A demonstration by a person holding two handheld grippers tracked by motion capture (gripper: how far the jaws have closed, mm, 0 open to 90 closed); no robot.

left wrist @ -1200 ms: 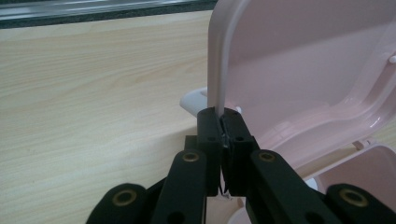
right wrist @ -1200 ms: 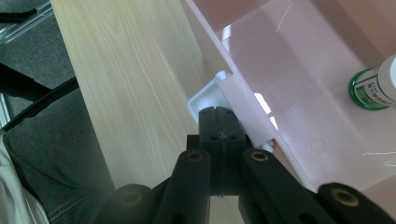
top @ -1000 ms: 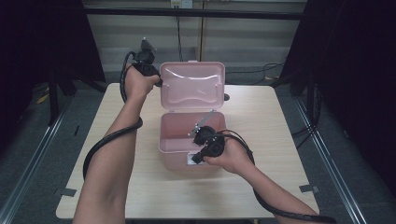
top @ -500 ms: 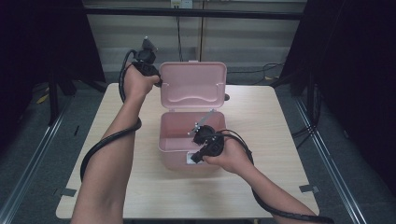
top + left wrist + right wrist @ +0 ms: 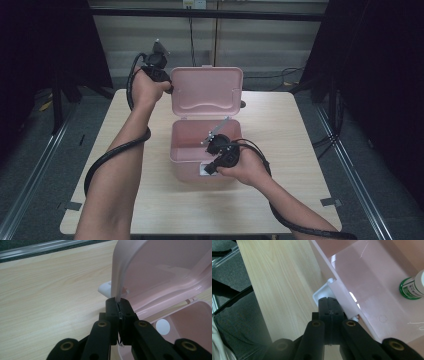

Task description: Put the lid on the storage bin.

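**Clerk:** High view, item one: pink plastic storage box [image 5: 192, 150], mid-worktop [image 5: 300, 150], toward the near edge. Lid [image 5: 207, 92] standing open, upright at the far side.

**Checker:** Left gripper [image 5: 119, 312]?

**Clerk:** Fingers pinched on the lid's edge, at its left side as the high view shows it.

**Checker:** Right gripper [image 5: 330, 306]?

**Clerk:** Fingers closed tight at the white latch [image 5: 324, 293] on the box's near wall; whether they clamp it I cannot tell. Inside the box: green-capped bottle [image 5: 413, 287].

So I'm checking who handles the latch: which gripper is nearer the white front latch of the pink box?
Right. The right gripper sits at the white latch; the left gripper pinches the raised lid's edge.
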